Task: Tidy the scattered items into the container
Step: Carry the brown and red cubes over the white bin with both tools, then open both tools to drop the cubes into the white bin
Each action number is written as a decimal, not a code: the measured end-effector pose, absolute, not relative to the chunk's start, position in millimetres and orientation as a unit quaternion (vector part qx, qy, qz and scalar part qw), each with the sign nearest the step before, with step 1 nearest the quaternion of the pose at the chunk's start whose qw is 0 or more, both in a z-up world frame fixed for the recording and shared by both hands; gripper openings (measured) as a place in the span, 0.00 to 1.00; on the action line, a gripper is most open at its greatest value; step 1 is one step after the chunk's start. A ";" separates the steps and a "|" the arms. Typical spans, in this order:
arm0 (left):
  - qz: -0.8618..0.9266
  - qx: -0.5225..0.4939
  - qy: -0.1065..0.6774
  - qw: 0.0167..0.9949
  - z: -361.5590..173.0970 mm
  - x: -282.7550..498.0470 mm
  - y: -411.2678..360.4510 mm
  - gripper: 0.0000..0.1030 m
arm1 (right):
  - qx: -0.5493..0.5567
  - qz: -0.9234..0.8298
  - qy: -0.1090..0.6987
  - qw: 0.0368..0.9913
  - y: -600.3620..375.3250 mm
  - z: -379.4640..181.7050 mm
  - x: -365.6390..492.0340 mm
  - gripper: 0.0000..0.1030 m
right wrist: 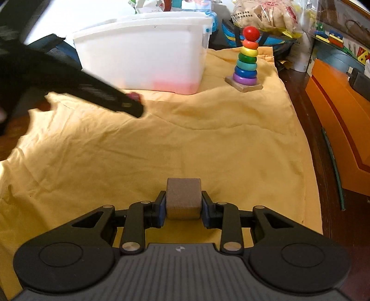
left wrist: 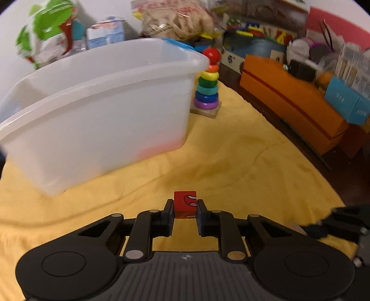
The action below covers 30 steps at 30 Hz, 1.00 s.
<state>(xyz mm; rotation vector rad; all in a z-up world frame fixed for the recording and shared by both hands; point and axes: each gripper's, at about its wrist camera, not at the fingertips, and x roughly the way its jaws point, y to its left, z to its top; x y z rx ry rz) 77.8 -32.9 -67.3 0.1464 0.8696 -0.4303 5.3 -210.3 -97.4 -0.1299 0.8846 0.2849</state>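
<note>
My left gripper (left wrist: 185, 208) is shut on a small red cube (left wrist: 185, 203) with a white and black print, held above the yellow cloth (left wrist: 231, 162). The white translucent bin (left wrist: 99, 111) stands ahead and to the left, something reddish showing through its wall. My right gripper (right wrist: 183, 203) is shut on a brown cork-like block (right wrist: 183, 198) above the yellow cloth (right wrist: 185, 139). In the right wrist view the bin (right wrist: 143, 51) stands far ahead, and the left gripper (right wrist: 136, 106) reaches in from the left with the red cube at its tip.
A rainbow ring stacker (left wrist: 207, 85) (right wrist: 246, 62) stands on the cloth right of the bin. An orange box (left wrist: 289, 99) (right wrist: 342, 115) and stacked clutter line the right side. Bags and packages (left wrist: 175, 20) sit behind the bin. Dark table wood (right wrist: 323, 185) borders the cloth.
</note>
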 end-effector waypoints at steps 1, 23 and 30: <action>-0.201 0.065 0.416 0.884 -64.1 72.9 -27.1 0.21 | -0.063 0.138 0.428 0.891 -210.2 -96.8 4.7 0.32; -0.097 0.014 0.290 0.952 57.5 155.9 33.5 0.21 | -0.076 0.238 0.236 0.939 -154.5 35.9 111.1 0.32; -0.064 0.046 0.315 0.946 31.2 213.1 28.2 0.21 | -0.071 0.210 0.257 0.941 -144.3 29.8 178.7 0.32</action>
